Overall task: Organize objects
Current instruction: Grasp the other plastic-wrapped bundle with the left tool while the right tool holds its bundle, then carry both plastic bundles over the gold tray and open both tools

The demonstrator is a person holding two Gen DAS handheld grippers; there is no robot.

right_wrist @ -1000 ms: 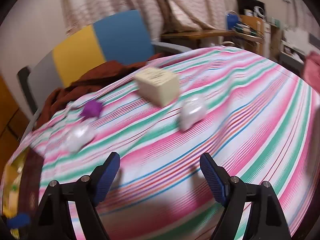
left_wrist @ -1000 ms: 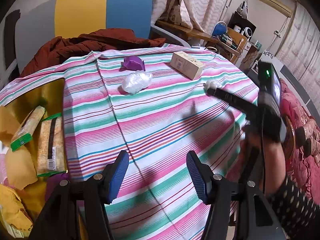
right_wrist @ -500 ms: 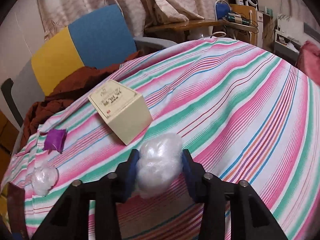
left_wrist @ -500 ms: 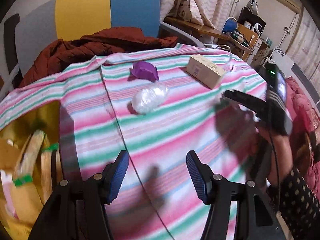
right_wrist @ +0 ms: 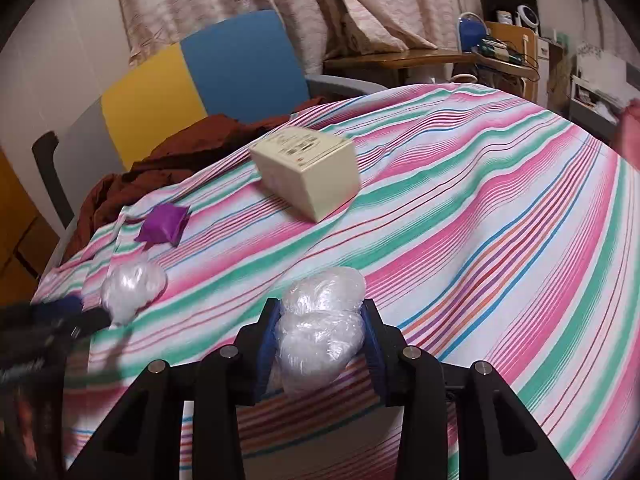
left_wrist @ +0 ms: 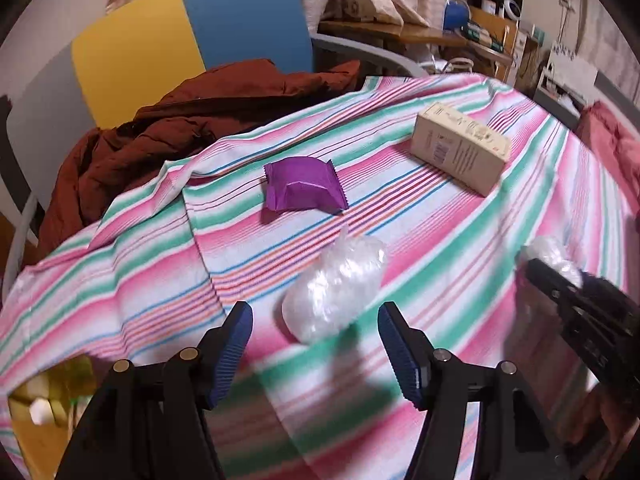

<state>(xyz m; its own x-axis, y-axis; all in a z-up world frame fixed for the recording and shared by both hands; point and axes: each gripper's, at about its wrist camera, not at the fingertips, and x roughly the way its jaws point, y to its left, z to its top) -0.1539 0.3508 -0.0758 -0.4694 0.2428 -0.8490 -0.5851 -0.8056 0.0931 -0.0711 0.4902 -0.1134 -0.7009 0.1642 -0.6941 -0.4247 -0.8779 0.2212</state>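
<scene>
Left wrist view has the left gripper spread wide, its jaws having just opened further, with a clear plastic bundle lying on the striped tablecloth just ahead of the pads and not yet between them. Best bet for this step looks like sliding forward and slightly down so the bundle sits centred between the blue pads before closing, since crinkly film like that probably squashes and slips if only the edge gets caught. A gentle squeeze should do. Over on the right wrist view, the right gripper is clamped tight on a second plastic bundle, pads pressing both sides, so that one's sorted and just needs carrying. Other stuff around: a purple packet sits a bit beyond the first bundle, and a cream box is further back toward the right, well apart from both. A brown jacket is heaped on the yellow and blue chair behind the table. Nothing really blocks the left approach, though the right gripper hangs near on that side, so the two could bump if either swings inward.
</scene>
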